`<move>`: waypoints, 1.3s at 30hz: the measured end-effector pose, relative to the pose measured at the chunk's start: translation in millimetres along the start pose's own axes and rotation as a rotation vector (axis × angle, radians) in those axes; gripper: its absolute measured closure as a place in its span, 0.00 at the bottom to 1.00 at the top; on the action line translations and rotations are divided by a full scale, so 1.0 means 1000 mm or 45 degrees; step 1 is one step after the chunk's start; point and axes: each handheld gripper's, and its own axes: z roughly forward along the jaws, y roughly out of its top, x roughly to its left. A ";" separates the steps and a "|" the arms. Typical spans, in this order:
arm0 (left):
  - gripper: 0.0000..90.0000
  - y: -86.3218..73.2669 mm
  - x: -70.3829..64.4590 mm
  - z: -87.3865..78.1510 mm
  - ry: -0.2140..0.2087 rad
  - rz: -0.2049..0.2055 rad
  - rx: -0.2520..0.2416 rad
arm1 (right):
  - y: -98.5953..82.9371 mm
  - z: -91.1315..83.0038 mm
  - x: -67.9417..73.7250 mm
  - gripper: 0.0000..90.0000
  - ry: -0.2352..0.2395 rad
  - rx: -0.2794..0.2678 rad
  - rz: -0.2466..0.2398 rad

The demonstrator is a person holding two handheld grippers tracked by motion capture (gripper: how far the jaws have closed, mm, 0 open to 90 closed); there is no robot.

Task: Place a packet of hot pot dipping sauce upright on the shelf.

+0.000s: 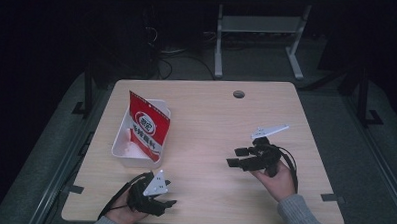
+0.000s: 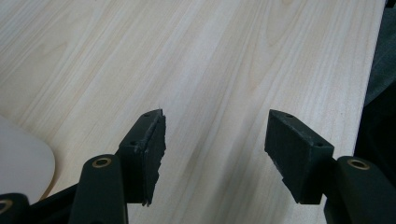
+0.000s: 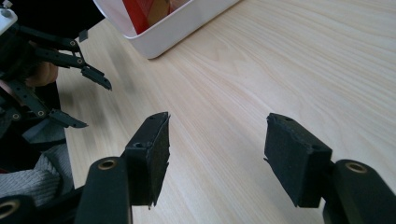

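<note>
1. One red and white snack bag (image 1: 148, 126) stands upright inside one white bin (image 1: 119, 148) at the left of the bench (image 1: 211, 122). It leans against the bin's right wall, so its printed face looks toward the person and its top edge sticks up free, within easy reach.
2. In the right gripper view, the bin's white wall (image 3: 177, 25) shows at the top, with red packaging inside.
3. The left gripper (image 1: 171, 193) rests low at the near edge of the bench, just below the bin. Its jaws are spread wide and hold nothing, with bare wood between them in its own view (image 2: 215, 140).
4. The right gripper (image 1: 233, 157) sits well apart to the right and points left toward the bin. Its jaws are also wide and empty (image 3: 217, 140).
5. Counted: one bag, one bin, two grippers, one bench with one round cable hole (image 1: 238, 94) near its far edge.
</note>
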 end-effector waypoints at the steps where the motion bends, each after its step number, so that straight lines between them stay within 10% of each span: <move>1: 0.41 0.000 0.000 0.000 -0.003 -0.001 0.000 | -0.002 -0.002 -0.001 0.44 0.000 -0.001 0.005; 39: 0.38 0.000 0.000 0.002 -0.003 -0.018 -0.008 | -0.066 -0.015 -0.014 0.40 -0.034 0.039 0.067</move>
